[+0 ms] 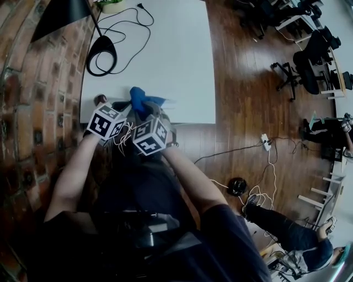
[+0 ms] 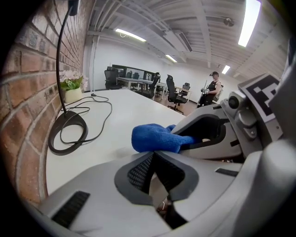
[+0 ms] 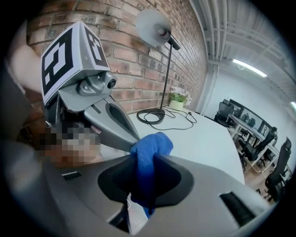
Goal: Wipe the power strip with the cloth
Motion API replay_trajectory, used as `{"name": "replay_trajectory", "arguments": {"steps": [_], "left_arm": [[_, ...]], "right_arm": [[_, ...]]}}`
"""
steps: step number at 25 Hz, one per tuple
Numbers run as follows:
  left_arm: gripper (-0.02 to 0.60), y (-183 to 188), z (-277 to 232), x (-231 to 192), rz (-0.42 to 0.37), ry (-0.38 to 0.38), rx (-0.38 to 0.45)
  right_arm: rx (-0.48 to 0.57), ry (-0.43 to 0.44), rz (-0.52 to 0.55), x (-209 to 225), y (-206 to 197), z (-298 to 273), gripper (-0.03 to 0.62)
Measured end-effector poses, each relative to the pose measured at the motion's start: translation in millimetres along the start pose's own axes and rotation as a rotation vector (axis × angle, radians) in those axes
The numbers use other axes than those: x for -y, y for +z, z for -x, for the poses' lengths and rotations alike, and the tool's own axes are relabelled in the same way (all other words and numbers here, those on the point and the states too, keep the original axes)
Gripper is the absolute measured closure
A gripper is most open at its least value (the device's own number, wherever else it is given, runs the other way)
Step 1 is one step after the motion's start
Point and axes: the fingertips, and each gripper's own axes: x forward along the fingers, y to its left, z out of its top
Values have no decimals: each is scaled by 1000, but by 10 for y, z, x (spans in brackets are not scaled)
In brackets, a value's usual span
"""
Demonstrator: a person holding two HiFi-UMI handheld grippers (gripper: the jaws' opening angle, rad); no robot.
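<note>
Your right gripper (image 3: 145, 159) has its jaws clamped on the blue cloth (image 3: 150, 146). The fabric is bunched between the pads, and a rounded wad sticks out past the tips. Something pale shows low between those jaws under the cloth; I cannot tell whether it is the power strip, which no view shows clearly.

Your left gripper (image 2: 155, 155) is clenched, its pads meeting at the tips with nothing plainly held. Its tips sit just beside the wad of cloth; whether they touch it I cannot tell.

Take the lamp base (image 1: 101, 55), a dark ring on the white table (image 1: 176, 66), as your mark. Both grippers and the cloth are well on your side of it, at the table's near edge, with the two marker cubes close together. The lamp's black cord (image 1: 132, 33) loops away on the far side of the base, and a potted plant (image 1: 113, 5) stands beyond that. The brick wall (image 1: 33, 99) runs just beside the base, on its left.
</note>
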Motion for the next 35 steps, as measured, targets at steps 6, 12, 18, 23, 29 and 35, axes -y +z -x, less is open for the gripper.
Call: {"name": "replay_trajectory", "arguments": {"steps": [6,12,18,23,29,35], "left_arm": [[578,9,10,-26,20,8,16],[578,-26,55,-51,-45,-18,13],[580,-231,123,-398,-47,96,1],[581,-251,28,-358,-55,87,-18],[583,-264,40,-313,-48,67,-19],[584,-253,36,-308,-39,64,-15]], "right_arm": [[5,73,-34,-26,68,-38,513],[-9,54,-18,-48,60,-28,513],[-1,54,1,-57,49,-16,513],[-8,61,-8,-57,49,-27,513],[-4,94,-33,-124,109,-69,513],[14,142,-56,-290,225,-123,513]]}}
